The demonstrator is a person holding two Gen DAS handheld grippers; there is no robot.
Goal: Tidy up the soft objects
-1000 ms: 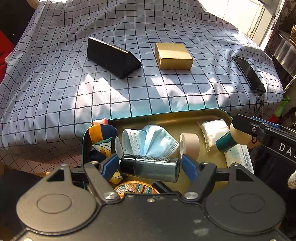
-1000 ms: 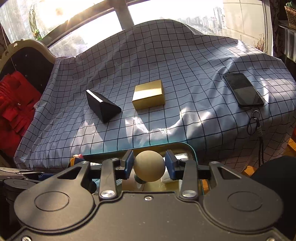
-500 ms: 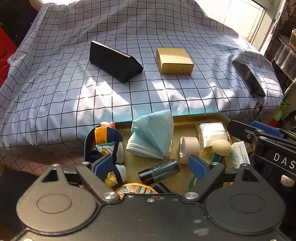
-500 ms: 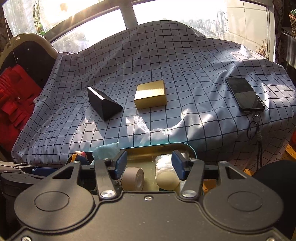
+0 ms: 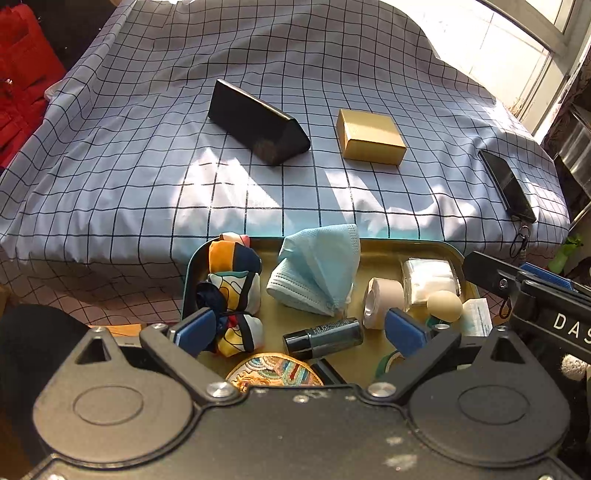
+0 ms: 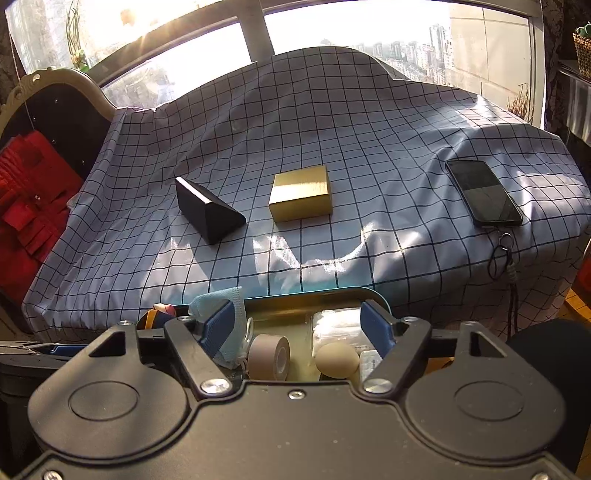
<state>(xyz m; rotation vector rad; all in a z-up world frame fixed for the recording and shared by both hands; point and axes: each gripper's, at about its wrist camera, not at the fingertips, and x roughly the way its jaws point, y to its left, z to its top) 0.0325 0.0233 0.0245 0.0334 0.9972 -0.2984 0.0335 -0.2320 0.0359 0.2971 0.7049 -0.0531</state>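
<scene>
A gold tray [image 5: 376, 249] with a teal rim sits at the near edge of the checked cloth. It holds a patterned scarf [image 5: 232, 291], a blue face mask [image 5: 317, 269], a tape roll [image 5: 380, 301], a dark small bottle [image 5: 323, 338], a white packet [image 5: 430, 280], a beige-topped item [image 5: 445, 304] and an embroidered pad [image 5: 273, 371]. My left gripper [image 5: 299, 332] is open and empty above the bottle. My right gripper [image 6: 299, 328] is open and empty above the tape roll [image 6: 267, 356] and beige ball [image 6: 337, 360].
On the checked cloth [image 5: 147, 166] lie a black triangular case [image 5: 258, 123], a gold box [image 5: 371, 137] and a phone [image 5: 508, 186] with a strap at the right edge. Red fabric [image 6: 22, 199] is at the left. A window [image 6: 351, 33] is behind.
The left gripper opened and let go of the dark bottle, which now lies in the tray. The right gripper opened and let go of the beige-topped item. Both grippers drew back.
</scene>
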